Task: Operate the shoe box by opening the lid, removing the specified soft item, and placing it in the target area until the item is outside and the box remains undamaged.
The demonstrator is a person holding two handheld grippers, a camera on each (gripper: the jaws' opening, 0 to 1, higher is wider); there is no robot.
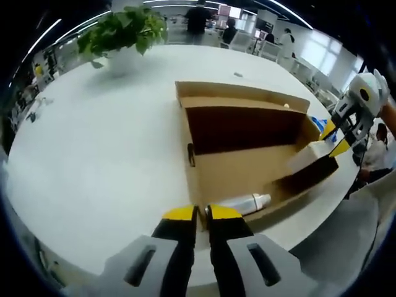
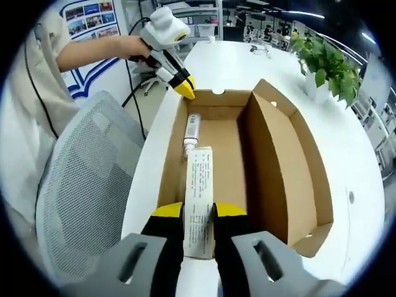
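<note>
The left gripper (image 1: 201, 213) is seen at the bottom of the left gripper view, its yellow-tipped jaws pressed close together on the near wall of the shoe box (image 1: 247, 170), which appears to be pinched between them. The box is thereby steadied on the white surface (image 1: 93, 154). This hold is best kept firm but light, since the cardboard wall can be creased by a hard squeeze or a twist.

Just right of the jaws, inside the box, a white tube (image 1: 244, 203) lies on the floor. Further right in the same view, the right gripper (image 1: 334, 139) is seen at the far end of the box with a long white packet (image 1: 309, 154) held in it.

In the right gripper view, the left gripper (image 2: 184, 90) is seen at the upper left, touching the far rim of the shoe box (image 2: 278, 161). At the bottom centre, the right gripper (image 2: 199, 213) is closed on the packet (image 2: 199, 204), which is pinched at its near half, while its far end points along the box floor toward the tube (image 2: 192, 133). The packet is judged to be the item being removed; it is best lifted straight up and clear of the wall before being carried out to the surface. The open lid (image 2: 275, 167) stands upright at the right.
</note>
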